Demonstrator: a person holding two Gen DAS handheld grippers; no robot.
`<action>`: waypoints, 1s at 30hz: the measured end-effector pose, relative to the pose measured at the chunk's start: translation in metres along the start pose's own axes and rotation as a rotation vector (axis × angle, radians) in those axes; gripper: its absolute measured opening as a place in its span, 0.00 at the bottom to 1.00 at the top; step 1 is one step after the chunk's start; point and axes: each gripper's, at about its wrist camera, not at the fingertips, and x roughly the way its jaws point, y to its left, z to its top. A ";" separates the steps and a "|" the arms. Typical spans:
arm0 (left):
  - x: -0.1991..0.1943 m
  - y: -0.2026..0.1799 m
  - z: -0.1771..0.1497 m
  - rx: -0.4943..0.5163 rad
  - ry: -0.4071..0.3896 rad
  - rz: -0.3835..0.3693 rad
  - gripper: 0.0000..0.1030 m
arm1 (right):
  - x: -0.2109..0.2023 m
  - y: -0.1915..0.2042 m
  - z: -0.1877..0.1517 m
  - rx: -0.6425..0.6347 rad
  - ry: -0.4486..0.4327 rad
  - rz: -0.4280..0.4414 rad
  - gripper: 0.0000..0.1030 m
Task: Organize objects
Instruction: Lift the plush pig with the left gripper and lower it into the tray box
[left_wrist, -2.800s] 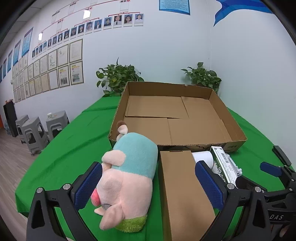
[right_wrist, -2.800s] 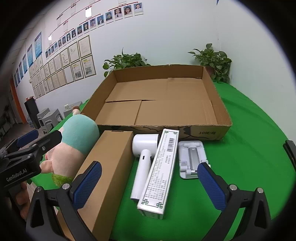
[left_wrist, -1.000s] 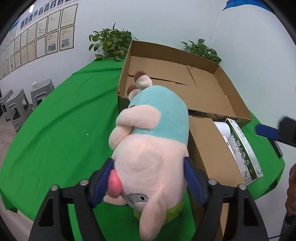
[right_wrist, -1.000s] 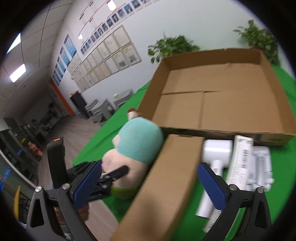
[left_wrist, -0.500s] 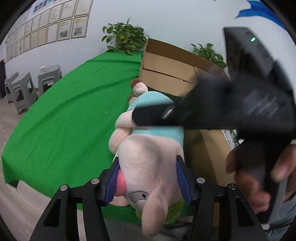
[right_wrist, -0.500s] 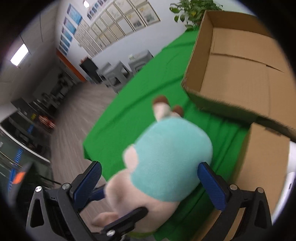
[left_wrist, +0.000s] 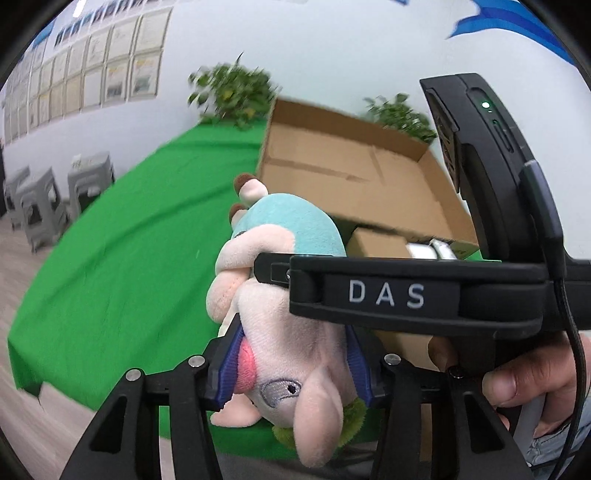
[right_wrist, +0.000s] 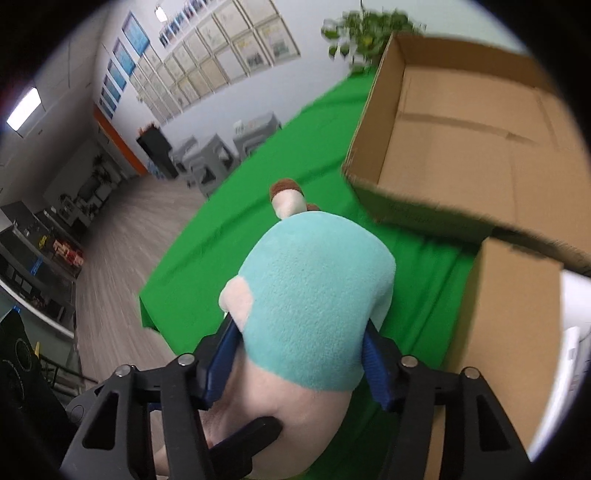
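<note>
While both close: two hand-held grippers, one plush pig.

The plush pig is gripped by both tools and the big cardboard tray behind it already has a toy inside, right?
Not quite: the cardboard tray is empty, as the right wrist view shows. The plush pig is indeed between both, the left gripper and right gripper, their jaws closing on it.
</note>
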 end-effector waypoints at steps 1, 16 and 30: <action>-0.005 -0.006 0.005 0.018 -0.024 -0.005 0.46 | -0.005 0.000 0.003 -0.012 -0.031 -0.008 0.57; 0.039 -0.060 0.157 0.217 -0.268 -0.115 0.46 | -0.074 -0.035 0.121 -0.107 -0.360 -0.179 0.57; 0.176 -0.032 0.197 0.108 -0.066 -0.108 0.46 | 0.010 -0.092 0.151 -0.084 -0.219 -0.174 0.56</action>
